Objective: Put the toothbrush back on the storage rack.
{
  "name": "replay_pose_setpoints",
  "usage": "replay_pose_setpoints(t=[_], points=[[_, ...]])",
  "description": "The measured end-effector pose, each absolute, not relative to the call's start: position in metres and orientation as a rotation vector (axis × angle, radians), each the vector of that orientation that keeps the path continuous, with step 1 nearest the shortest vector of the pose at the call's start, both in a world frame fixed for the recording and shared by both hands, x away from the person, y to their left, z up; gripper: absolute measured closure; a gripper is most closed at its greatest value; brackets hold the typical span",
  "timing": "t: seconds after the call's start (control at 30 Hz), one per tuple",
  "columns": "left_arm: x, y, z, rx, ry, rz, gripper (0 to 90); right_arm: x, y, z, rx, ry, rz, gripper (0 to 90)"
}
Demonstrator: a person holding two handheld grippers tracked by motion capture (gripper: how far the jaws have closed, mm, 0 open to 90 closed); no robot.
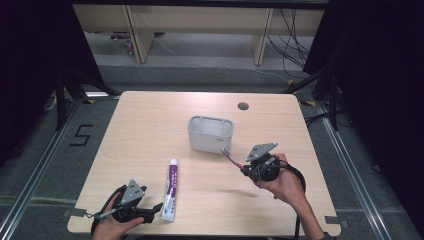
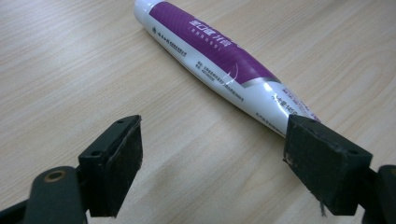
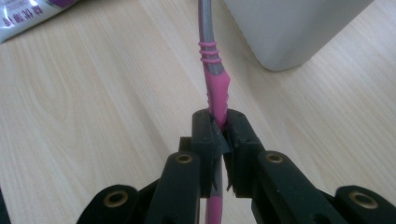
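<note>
The white holder [image 1: 210,134] stands mid-tabletop [image 1: 150,120], rigid and likely stable, open at the top. The toothpaste tube [image 1: 171,190] lies flat, near left of centre, just right of the left gripper [image 1: 150,212], whose jaws stand apart with the tube's crimped end beside the right jaw; it looks soft and smooth, best taken across the firmer body. The toothbrush [image 1: 231,159], light, stiff and thin, is clamped by its pink handle in the right gripper [image 1: 245,169], its head beside the holder's near right corner.
</note>
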State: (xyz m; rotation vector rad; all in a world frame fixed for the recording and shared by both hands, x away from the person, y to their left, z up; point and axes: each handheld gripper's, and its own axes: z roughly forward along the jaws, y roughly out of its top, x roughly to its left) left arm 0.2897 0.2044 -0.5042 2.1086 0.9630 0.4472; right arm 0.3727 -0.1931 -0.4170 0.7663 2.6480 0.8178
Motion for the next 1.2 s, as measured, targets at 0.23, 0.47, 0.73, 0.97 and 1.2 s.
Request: replay_pose_setpoints(t=[0.23, 0.47, 0.73, 0.97, 1.2], points=[[0.289, 0.205, -0.504, 2.112, 0.959, 0.448, 19.1, 0.385, -0.197, -0.405, 0.784, 2.554, 1.006, 83.7], [0.290, 0.206, -0.503, 2.133, 0.952, 0.455, 19.1, 0.392, -0.198, -0.398, 0.816, 2.480, 1.111, 83.7], [0.290, 0.206, -0.503, 2.132, 0.949, 0.453, 19.1, 0.402, -0.198, -0.395, 0.824, 2.428, 1.202, 83.7], [0.290, 0.205, -0.504, 2.111, 0.960, 0.447, 19.1, 0.411, -0.195, -0.388, 0.817, 2.382, 1.251, 83.7], [0.290, 0.205, -0.504, 2.107, 0.963, 0.448, 19.1, 0.419, -0.194, -0.383, 0.843, 2.353, 1.284, 83.8]])
